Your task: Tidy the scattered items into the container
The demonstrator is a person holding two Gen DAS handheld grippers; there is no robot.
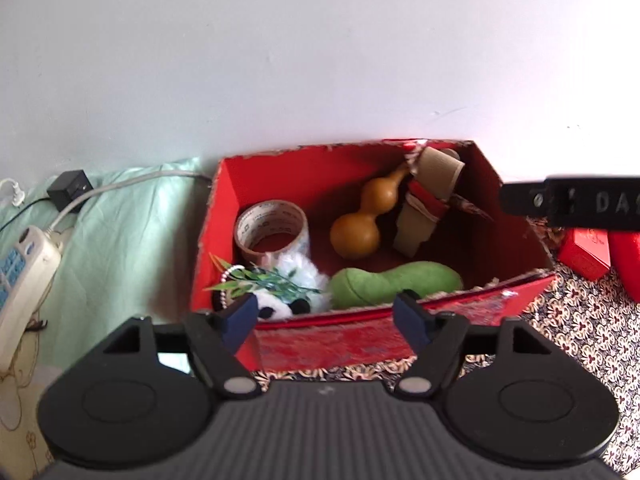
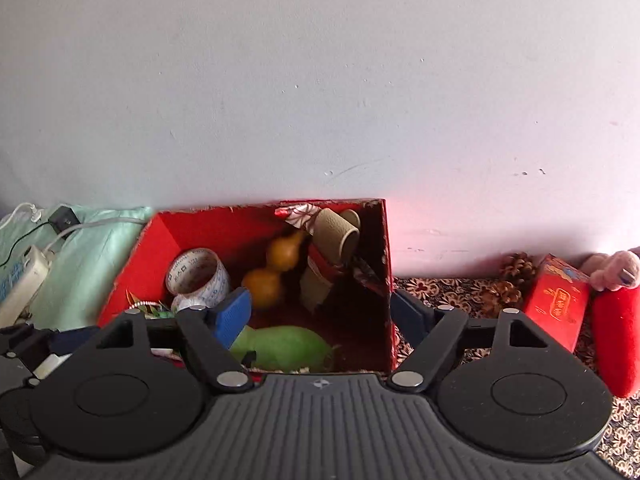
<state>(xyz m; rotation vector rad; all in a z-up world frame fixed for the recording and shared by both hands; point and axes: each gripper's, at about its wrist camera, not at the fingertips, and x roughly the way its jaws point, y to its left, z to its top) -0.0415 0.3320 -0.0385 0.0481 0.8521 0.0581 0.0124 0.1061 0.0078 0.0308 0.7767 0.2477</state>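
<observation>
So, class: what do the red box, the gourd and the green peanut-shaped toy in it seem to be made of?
Red box: cardboard, probably; its rims are frayed and brownish.
Gourd: dried gourd or wood, perhaps; smooth and glossy tan.
Green peanut-shaped toy: looks like soft matte fabric, with a seam showing.

Red box holds a tan gourd and green plush; floral brown-and-cream cloth beneath.
</observation>
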